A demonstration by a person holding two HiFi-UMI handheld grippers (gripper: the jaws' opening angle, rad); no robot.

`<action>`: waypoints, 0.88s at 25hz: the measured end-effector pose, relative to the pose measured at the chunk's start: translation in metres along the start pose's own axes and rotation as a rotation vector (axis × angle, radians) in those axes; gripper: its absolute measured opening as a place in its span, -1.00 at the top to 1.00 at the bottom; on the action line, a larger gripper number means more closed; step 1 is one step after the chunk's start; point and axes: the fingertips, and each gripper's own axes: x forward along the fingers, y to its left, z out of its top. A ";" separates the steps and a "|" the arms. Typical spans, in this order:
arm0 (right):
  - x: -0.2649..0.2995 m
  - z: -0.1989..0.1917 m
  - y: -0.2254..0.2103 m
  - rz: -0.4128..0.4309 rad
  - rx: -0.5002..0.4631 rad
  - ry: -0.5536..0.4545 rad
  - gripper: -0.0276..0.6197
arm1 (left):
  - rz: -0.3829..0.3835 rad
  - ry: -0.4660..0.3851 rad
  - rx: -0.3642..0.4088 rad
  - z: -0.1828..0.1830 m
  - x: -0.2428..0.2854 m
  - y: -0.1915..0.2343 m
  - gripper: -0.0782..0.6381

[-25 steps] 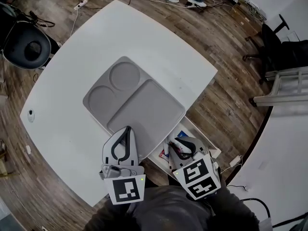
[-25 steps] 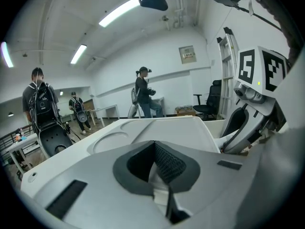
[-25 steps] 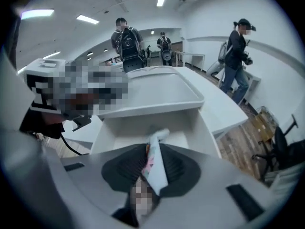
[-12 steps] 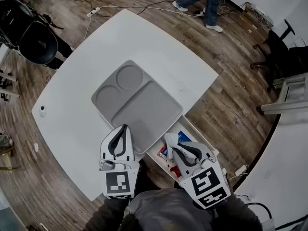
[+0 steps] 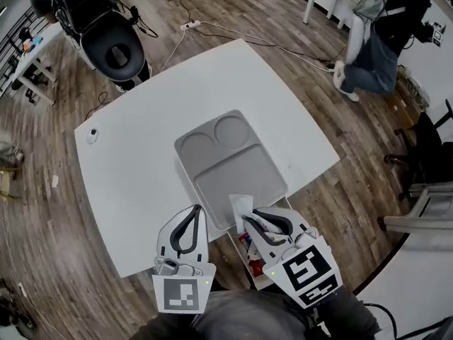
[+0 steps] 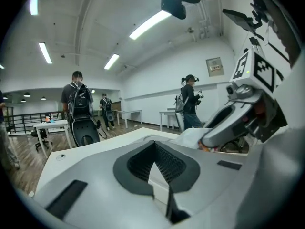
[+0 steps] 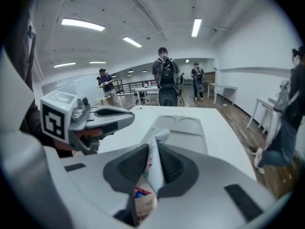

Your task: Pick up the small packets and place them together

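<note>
My right gripper (image 5: 246, 218) is shut on a small white packet (image 5: 239, 205), its jaws having just been closing on it. The packet (image 7: 151, 168) stands upright between the pads, with red and blue print at its lower end. It hangs over the near edge of the grey tray (image 5: 241, 172), which has two round wells and one large one. More packets lie in an open box (image 5: 250, 252) below the table edge, under that gripper. My left gripper (image 5: 194, 212) is shut on nothing, just left of the right one, over the table's near edge.
The white table (image 5: 141, 161) carries the tray and a small round object (image 5: 92, 134) at its left. A black chair (image 5: 113, 44) stands beyond the far left corner. A person (image 5: 382, 20) walks at the far right, with cables on the wooden floor.
Both grippers have risen. The right one came up out of the box with the white packet, which now shows above the tray's near edge. The left gripper stays shut on nothing.
</note>
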 end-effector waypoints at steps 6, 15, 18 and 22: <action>0.041 0.026 -0.022 0.030 -0.094 0.019 0.71 | 0.064 0.031 0.001 -0.009 -0.026 0.007 0.78; 0.079 0.003 -0.025 0.056 -0.104 0.130 0.44 | 0.175 0.066 -0.095 -0.040 -0.056 0.038 0.78; 0.088 0.002 -0.020 0.055 -0.117 0.142 0.30 | 0.180 0.059 -0.095 -0.040 -0.060 0.046 0.78; 0.083 0.006 -0.020 0.067 -0.116 0.111 0.26 | 0.187 0.053 -0.105 -0.035 -0.060 0.042 0.78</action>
